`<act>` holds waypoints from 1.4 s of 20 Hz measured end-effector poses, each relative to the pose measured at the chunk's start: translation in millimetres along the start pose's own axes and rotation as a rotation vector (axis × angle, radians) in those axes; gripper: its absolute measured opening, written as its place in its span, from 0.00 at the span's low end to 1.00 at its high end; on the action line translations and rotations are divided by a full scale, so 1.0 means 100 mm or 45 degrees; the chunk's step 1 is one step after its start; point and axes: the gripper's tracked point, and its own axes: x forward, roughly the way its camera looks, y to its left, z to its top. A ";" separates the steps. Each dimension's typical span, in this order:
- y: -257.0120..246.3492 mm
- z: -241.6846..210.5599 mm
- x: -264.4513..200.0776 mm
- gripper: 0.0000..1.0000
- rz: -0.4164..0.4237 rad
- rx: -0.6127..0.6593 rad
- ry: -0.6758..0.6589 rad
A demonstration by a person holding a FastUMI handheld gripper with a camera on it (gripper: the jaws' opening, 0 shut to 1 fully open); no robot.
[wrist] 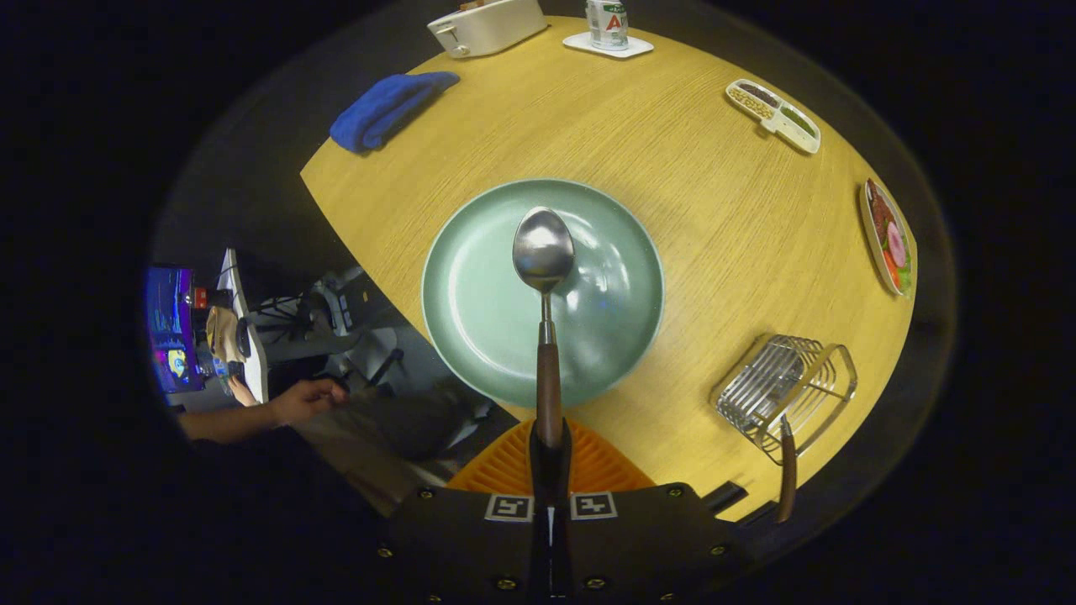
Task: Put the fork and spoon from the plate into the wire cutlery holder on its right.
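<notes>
The spoon [544, 252] is clamped by its handle between the fingers [551, 458] above the plate [471, 294]; it should be kept level towards the right-hand holder [786, 386], where a wooden handle [788, 470] is lodged.

Spoon [544, 252] above plate [471, 294], wire holder [786, 391] to plate's right.
</notes>
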 end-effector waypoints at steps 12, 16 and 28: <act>-0.92 -0.88 -0.97 0.02 -0.073 0.127 0.162; -1.24 -1.05 -1.06 0.02 -0.083 0.221 0.215; -1.76 -0.95 -0.71 0.02 -0.082 0.184 0.501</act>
